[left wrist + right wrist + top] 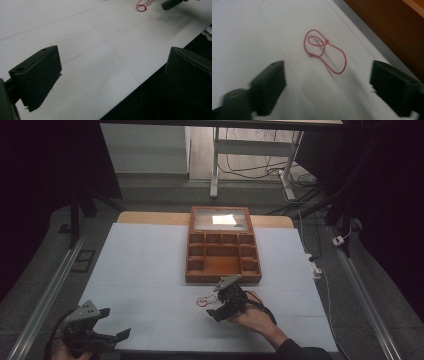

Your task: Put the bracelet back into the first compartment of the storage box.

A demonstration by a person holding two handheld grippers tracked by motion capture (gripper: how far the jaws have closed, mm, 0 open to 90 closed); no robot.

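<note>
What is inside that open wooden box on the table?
The wooden box shows bare wooden compartments, small ones around a wider middle one; nothing visible lies in them. Its raised glass lid reflects light. The near wall hides the front compartments' floor edges.

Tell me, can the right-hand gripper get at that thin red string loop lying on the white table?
Probably yes: the right gripper has its jaws wide open just short of the thin red string loop, with bare table between them.

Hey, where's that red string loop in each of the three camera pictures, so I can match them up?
High view: red string loop lies on the white mat, just left of the right gripper, in front of the wooden box.
Left gripper view: top edge, right of centre.
Right gripper view: centre, ahead of the open jaws.
Shared landmark: the mat's thin seam lines.
</note>
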